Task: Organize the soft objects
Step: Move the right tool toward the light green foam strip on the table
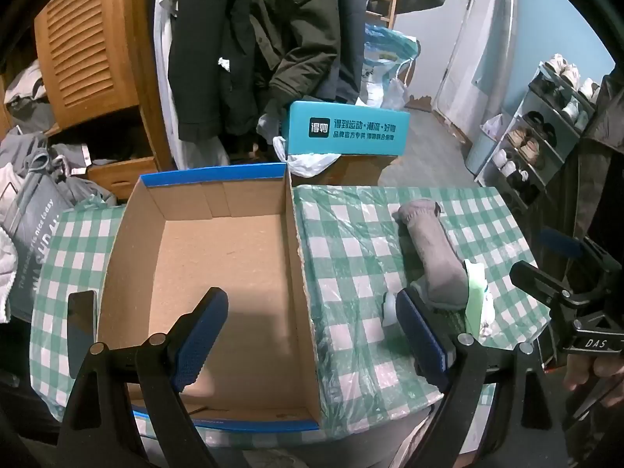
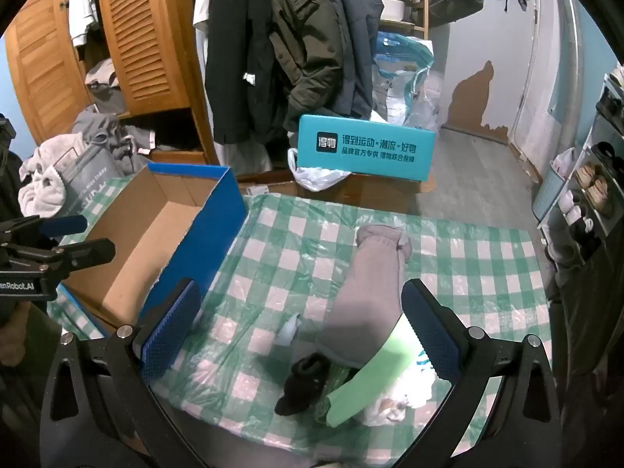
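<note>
Both pairs of fingers stand spread wide, holding nothing: the right gripper [image 2: 298,323] hovers over the grey rolled fabric sock [image 2: 362,292], the left gripper [image 1: 312,335] over the open blue-edged cardboard box [image 1: 218,257]. The sock lies on the checked bench [image 2: 468,273], right of the box; it looks light, limp and squashy, best pinched across its thick middle.

Dim indoor light, cool cast, strong fisheye bending in both views.

Black vignette fills the corners; straight lines bow toward the rims, as on the louvered wardrobe door [image 2: 144,39] at upper left. The plastic-covered checked cloth [image 2: 312,249] shows soft glare and wrinkle sheen. Inside the cardboard box [image 1: 218,273] a broad shadow falls across the floor. Focus is fairly sharp centrally, softer and grainier at the edges.
</note>
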`<state>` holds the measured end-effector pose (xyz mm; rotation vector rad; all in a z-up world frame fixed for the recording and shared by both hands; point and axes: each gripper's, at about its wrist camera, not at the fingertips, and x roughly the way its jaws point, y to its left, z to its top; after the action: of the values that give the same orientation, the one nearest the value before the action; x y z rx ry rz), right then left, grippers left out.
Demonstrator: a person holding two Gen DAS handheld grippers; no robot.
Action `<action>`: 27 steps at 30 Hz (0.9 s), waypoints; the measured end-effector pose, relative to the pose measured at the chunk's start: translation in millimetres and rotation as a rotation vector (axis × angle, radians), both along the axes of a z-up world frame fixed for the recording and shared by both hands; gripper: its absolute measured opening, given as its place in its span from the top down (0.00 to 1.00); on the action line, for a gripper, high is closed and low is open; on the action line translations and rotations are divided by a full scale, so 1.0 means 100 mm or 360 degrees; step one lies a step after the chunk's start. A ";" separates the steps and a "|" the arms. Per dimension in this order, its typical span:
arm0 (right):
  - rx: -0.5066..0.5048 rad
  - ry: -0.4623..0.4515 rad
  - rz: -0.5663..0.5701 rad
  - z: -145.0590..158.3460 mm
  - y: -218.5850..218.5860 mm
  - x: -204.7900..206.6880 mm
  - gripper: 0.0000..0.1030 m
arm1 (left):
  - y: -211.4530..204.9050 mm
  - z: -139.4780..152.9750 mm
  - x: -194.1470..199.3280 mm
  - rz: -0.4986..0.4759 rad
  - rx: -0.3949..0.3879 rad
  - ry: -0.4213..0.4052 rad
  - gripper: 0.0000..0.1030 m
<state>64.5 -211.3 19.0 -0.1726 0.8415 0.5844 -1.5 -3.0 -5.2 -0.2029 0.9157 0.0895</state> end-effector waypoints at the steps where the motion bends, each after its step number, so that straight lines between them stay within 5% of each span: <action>1: -0.0004 0.0001 0.0001 0.00 0.00 0.00 0.02 | 0.00 0.00 0.00 0.0000 0.0000 0.0001 0.13; 27: -0.0010 0.0001 0.0000 0.01 -0.01 0.00 0.02 | -0.01 -0.01 0.00 -0.0004 0.0005 0.0008 0.13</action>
<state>64.9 -212.5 20.1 -0.1781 0.8441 0.5823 -1.5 -4.4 -6.3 -0.1987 0.9205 0.0894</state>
